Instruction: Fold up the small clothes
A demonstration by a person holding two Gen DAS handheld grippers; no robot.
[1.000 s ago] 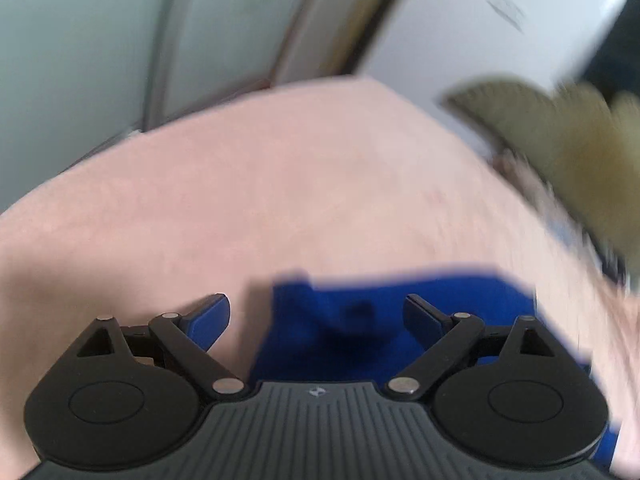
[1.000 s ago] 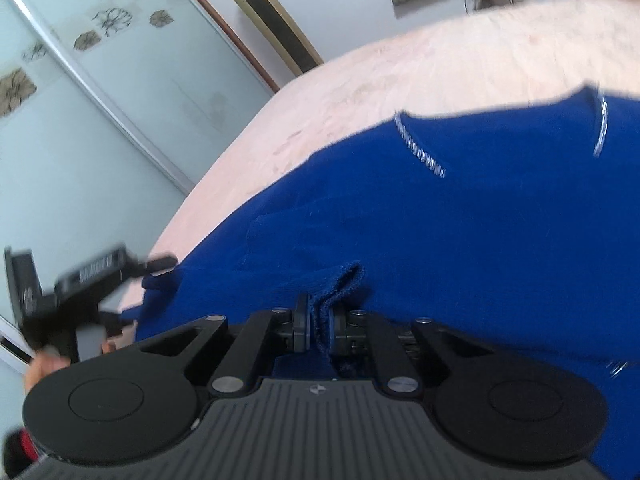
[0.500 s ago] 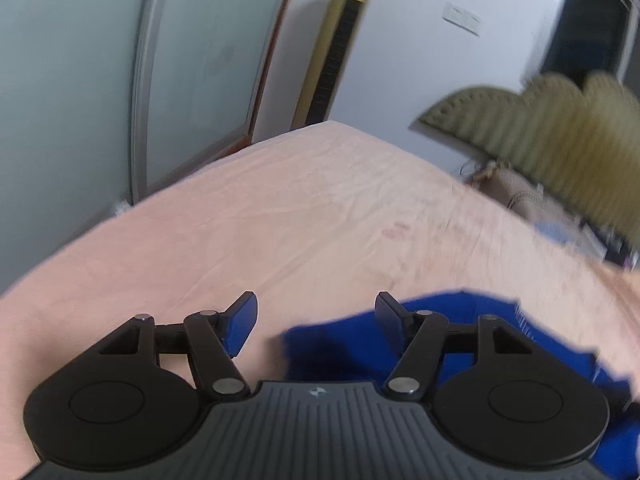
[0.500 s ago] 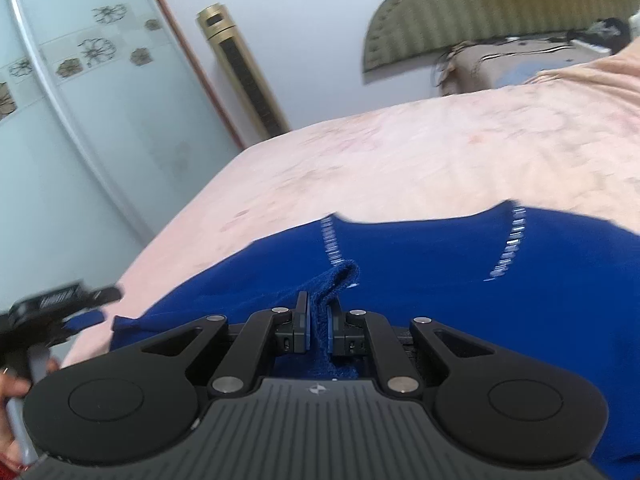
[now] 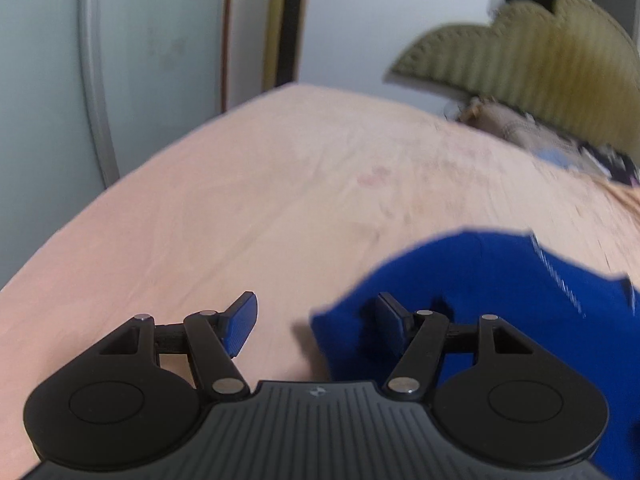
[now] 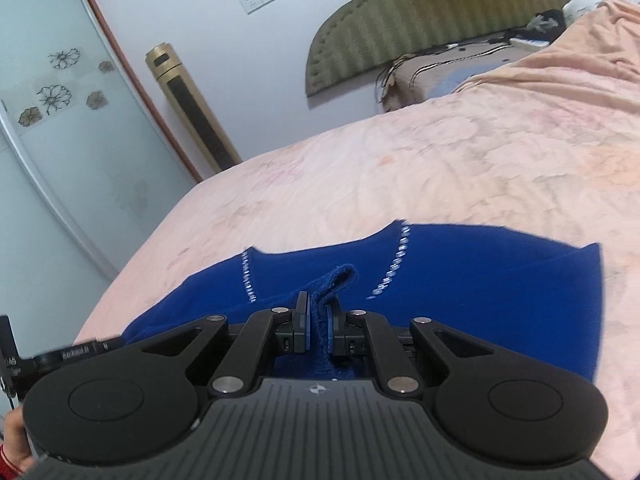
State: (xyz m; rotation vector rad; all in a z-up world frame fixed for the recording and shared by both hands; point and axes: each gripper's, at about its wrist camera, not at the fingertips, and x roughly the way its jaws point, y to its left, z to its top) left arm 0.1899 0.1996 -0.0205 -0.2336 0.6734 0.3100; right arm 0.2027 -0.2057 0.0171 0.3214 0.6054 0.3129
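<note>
In the left wrist view, the left gripper [image 5: 316,320] sits at lower centre with its fingers [image 5: 240,320] parted; they have just been closing partway, and nothing is pressed between them. The blue garment [image 5: 500,300] lies on the bed [image 5: 240,208] at lower right, its near corner reaching in front of the right-hand finger. This placement suggests the gripper is lining up to take that free corner, though motion blur makes the exact edge uncertain.

In the right wrist view, the left gripper appears as a dark bar at the lower left edge. The right gripper [image 6: 318,324] at lower centre is clamped on a raised fold of the blue garment, probably so that the edge can be carried over for a fold. The rest of the cloth spreads flat across mid-frame.

A gold tower fan [image 6: 192,108] stands at upper left, a padded headboard [image 6: 432,20] at upper right. Nothing lies on the bed between the grippers and the garment.
</note>
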